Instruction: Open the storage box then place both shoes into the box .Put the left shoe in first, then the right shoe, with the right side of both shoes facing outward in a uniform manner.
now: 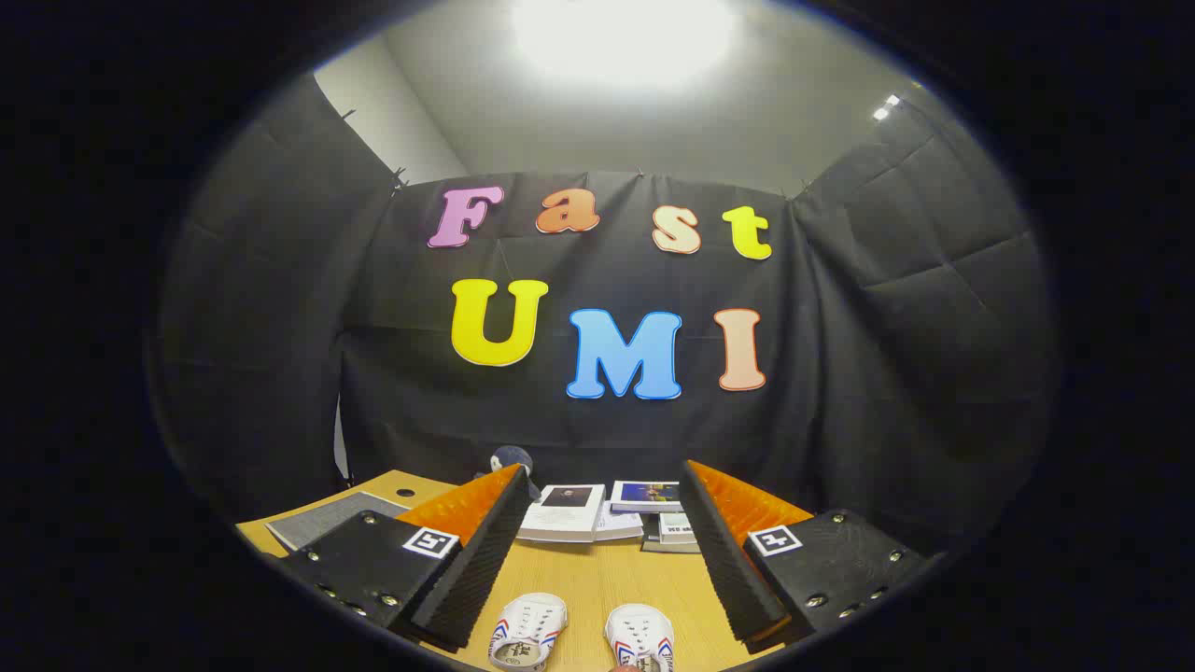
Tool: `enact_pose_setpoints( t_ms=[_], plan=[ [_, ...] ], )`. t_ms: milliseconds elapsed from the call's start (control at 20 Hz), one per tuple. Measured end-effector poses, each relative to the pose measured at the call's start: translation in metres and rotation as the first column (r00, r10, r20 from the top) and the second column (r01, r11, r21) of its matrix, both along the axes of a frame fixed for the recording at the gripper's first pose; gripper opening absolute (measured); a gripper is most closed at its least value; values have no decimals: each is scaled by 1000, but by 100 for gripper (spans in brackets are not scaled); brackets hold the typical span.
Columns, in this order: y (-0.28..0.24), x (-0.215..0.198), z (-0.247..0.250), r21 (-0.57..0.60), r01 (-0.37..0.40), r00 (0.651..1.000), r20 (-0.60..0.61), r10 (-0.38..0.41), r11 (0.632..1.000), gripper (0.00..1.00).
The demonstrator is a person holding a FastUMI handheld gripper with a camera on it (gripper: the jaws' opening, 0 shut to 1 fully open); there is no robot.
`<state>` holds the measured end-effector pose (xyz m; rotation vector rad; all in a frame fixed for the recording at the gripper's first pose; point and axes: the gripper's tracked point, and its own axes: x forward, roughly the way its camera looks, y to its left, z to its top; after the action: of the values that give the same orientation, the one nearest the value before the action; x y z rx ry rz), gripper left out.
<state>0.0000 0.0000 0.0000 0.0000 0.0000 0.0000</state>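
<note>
Gripper released, fingers spread wide above the table — two white shoes side by side between them toward 6 o'clock, books stacked at 12 o'clock.

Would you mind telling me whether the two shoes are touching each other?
Apart. The gripper view shows bare table between the left shoe and the right shoe; the open gripper holds nothing.

Two white canvas shoes with red and blue stripes are cut off at the heels between the spread claw fingers. A dark plush toy is half hidden behind one finger; the book covers are too small to be made out.
</note>
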Motion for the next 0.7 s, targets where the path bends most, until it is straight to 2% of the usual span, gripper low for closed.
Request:
enact_pose_setpoints(
  t_ms=[700],
  plan=[
    [6,3,4,11,-25,1000,8,25,1000,97]
  ],
)
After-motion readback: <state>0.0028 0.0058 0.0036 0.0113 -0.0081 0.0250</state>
